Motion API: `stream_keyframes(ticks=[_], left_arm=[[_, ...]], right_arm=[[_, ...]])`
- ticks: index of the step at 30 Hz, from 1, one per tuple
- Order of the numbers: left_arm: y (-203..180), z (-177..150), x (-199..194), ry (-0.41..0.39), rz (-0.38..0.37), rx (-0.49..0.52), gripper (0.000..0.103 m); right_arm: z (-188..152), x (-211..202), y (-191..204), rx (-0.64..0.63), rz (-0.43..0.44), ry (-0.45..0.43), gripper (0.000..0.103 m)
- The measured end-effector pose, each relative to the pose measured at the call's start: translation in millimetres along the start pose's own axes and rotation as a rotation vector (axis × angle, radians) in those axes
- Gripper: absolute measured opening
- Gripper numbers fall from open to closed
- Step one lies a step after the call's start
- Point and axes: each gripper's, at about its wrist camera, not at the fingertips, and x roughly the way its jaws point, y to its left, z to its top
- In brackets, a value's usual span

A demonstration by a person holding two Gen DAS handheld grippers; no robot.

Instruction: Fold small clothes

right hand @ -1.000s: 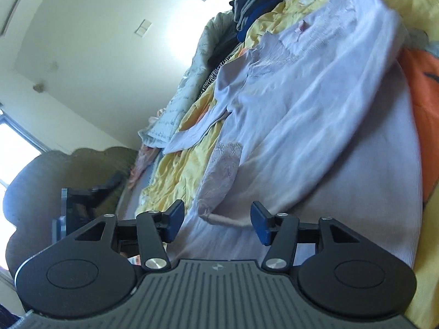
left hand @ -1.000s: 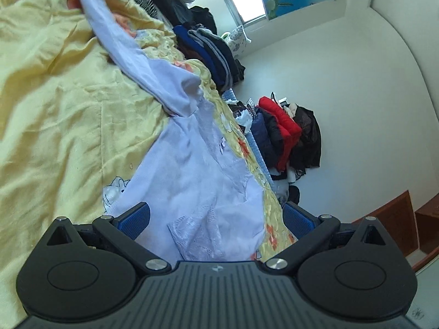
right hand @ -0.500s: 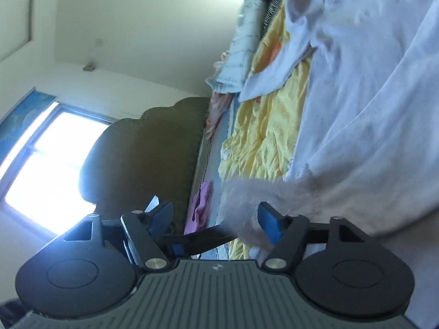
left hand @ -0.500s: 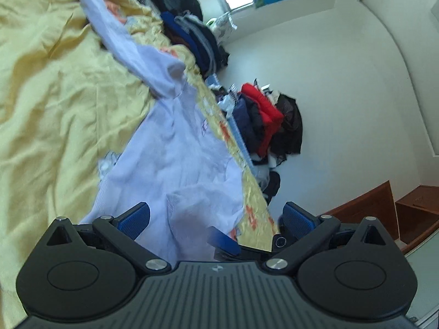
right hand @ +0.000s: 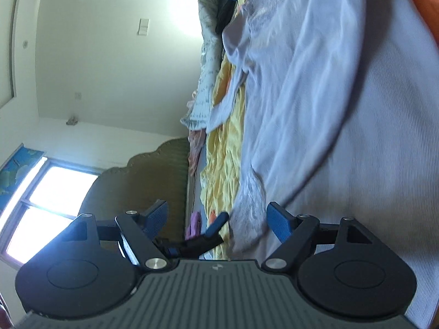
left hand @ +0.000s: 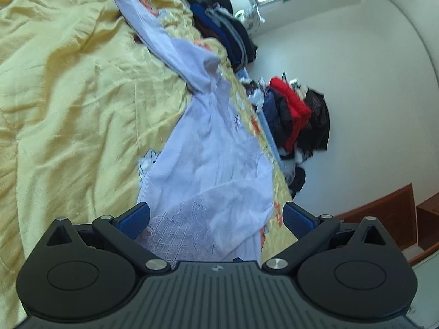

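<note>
A pale lilac long-sleeved top (left hand: 214, 148) with a lace hem lies spread on a yellow quilt (left hand: 68, 96). Its sleeve (left hand: 153, 27) runs to the far end. My left gripper (left hand: 216, 216) is open, its blue pads either side of the lace hem (left hand: 178, 227), not closed on it. In the right wrist view the same top (right hand: 329, 109) fills the right side. My right gripper (right hand: 219, 219) is open around a lace cuff (right hand: 249, 208). A blue pad of the left gripper (right hand: 216, 223) shows between its fingers.
Piles of dark and red clothes (left hand: 296, 120) lie against the white wall past the bed's edge. Folded dark clothes (left hand: 227, 35) sit at the far end of the bed. A brown headboard (right hand: 142, 183) and a bright window (right hand: 46, 192) show in the right wrist view.
The lace hem has been lifted and folded over toward my left gripper. My right gripper tilted and swung toward the headboard, staying open around the lace cuff, with the left gripper now close beside it.
</note>
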Motion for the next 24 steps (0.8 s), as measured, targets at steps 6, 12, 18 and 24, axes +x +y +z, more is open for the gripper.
stream_keyframes(ticks=[6,12,18,24], left_arm=[[-20,18,37,0.137,0.012,0.150,0.103],[-23,34,75,0.303,0.064,0.231,0.103],[-39,32,90,0.403,0.117,0.354,0.097],[-43,29,90,0.454,0.146,0.432,0.055]], right_arm=[[-2,-9,-15,0.029,0.085,-0.022,0.078],[-2,-16,-23,0.044,0.104,-0.031,0.079],[-2,-14,-22,0.047,0.105,-0.033,0.080],[-3,-13,-21,0.045,0.102,-0.036,0.080]])
